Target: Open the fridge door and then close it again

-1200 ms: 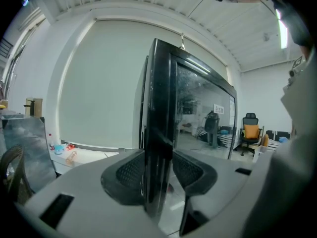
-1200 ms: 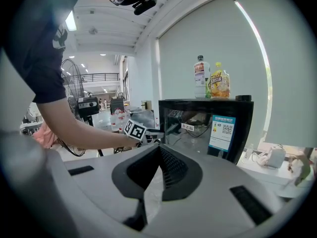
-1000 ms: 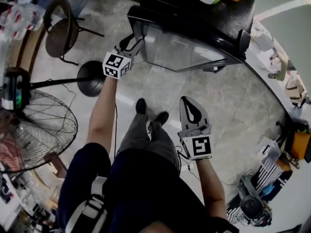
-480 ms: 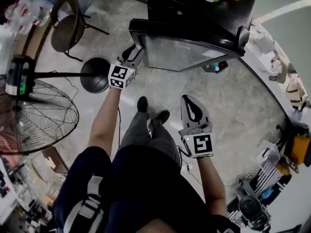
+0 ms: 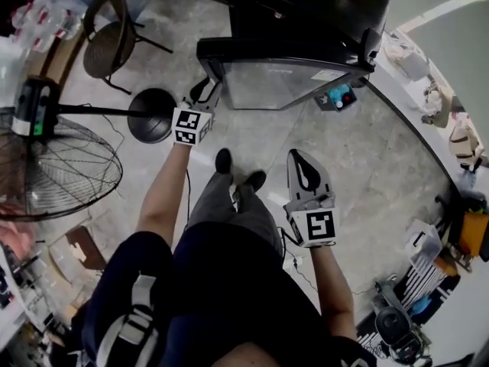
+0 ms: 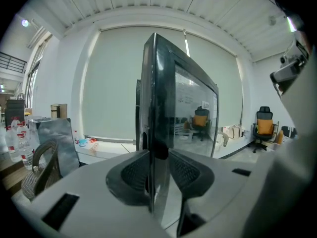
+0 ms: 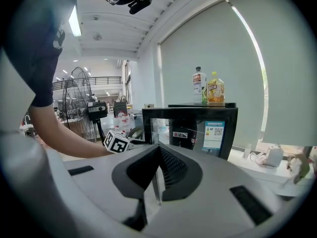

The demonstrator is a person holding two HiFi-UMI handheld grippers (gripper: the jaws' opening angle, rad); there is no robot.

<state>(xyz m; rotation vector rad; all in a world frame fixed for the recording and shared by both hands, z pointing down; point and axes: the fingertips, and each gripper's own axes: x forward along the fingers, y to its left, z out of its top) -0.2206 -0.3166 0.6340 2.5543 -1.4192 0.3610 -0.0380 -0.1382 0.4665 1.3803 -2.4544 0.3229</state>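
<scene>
A small black fridge [image 5: 306,10] stands on the floor ahead, its glass door [image 5: 290,82] partly open and hinged at the right. My left gripper [image 5: 208,84] is at the door's free left edge. In the left gripper view the door edge [image 6: 154,93] stands upright between the pads, and the left gripper's [image 6: 159,157] jaws are closing on it. Lower right, over the bare floor, my right gripper [image 5: 299,154] is shut and holds nothing. The right gripper view shows those closed jaws [image 7: 157,150] facing the fridge front [image 7: 198,128].
A standing fan [image 5: 61,167] and its round black base [image 5: 149,117] are at the left, with a chair [image 5: 107,44] behind. Two bottles [image 7: 208,88] stand on the fridge. A small blue and red item [image 5: 340,98] lies beside it. Clutter [image 5: 428,266] lines the right wall.
My left gripper and the door's free edge have come toward me, so the door stands wider. The right gripper has shifted slightly and stays shut.
</scene>
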